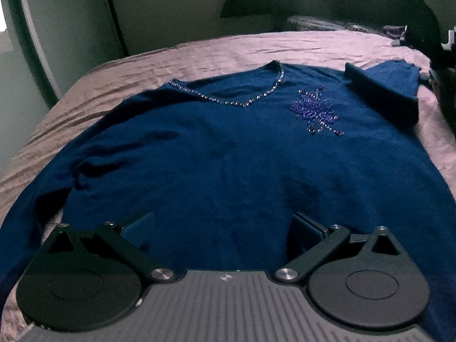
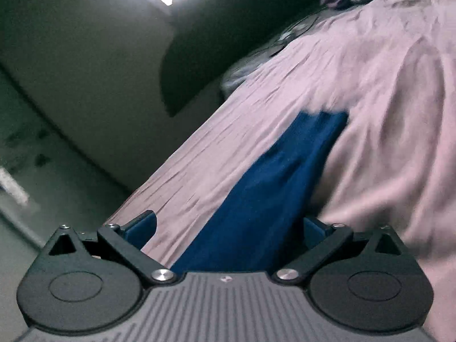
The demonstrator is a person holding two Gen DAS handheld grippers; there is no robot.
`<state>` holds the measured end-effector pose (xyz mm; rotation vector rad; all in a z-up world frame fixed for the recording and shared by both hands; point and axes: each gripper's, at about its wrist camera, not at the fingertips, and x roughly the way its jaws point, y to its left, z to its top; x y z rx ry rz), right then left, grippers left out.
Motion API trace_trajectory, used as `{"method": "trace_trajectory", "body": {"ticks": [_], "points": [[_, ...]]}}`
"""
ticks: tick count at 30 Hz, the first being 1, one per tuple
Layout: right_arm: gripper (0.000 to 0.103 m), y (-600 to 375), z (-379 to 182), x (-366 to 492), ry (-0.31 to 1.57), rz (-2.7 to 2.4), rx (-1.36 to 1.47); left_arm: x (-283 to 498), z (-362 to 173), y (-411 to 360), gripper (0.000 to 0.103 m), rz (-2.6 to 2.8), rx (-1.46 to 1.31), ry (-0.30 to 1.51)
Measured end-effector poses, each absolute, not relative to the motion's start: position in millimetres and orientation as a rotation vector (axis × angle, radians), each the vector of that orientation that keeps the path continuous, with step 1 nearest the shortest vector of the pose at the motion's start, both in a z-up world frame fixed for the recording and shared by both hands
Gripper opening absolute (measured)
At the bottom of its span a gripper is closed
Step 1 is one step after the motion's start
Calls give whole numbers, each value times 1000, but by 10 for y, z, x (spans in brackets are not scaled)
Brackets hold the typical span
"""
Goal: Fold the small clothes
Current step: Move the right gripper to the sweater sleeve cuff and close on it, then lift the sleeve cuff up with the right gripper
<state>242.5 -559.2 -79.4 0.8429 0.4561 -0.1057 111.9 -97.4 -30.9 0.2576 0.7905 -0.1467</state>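
A dark blue top (image 1: 216, 159) lies spread face up on a pink bedsheet (image 1: 199, 54). It has a beaded V neckline (image 1: 250, 99) and a beaded motif (image 1: 313, 111) on the chest. Its far right sleeve (image 1: 384, 91) is folded over. My left gripper (image 1: 225, 228) is open, low over the lower part of the top. In the right wrist view, my right gripper (image 2: 228, 228) is open, with a strip of the blue top (image 2: 273, 193) running out between its fingers across the sheet (image 2: 384, 99). The view is tilted and blurred.
The bed's left edge (image 1: 42, 119) drops off beside a pale wall and door. A pile of patterned fabric (image 1: 327, 24) lies at the far end of the bed. A dark object (image 1: 439, 51) stands at the right edge.
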Motion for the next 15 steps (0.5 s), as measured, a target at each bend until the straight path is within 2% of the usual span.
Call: {"method": "trace_trajectory", "body": {"ticks": [5,7,8,9,11,13,15], "points": [[101,-5720,-816,2660,424,-158,860,1171,-338,-964,103,-145,253,801],[91,-5752,-836,2713,428,-187,854,1185,-337,-960,103,-144,253,802],[71,-5786,-853,2699,426,-213,868,1191,-339,-959,103,-144,252,802],[34,-5832,-878,2681,430,-248,887,1195,-343,-956,103,-144,251,802],[6,-5960,-1013,2587,426,-286,969,1209,-351,-951,103,-144,247,806],[4,-6070,-1122,2484,380,-233,1059,1209,-352,-957,103,-143,249,804],[4,-6069,-1083,2472,397,-237,1017,1205,-348,-965,103,-142,254,802]]}}
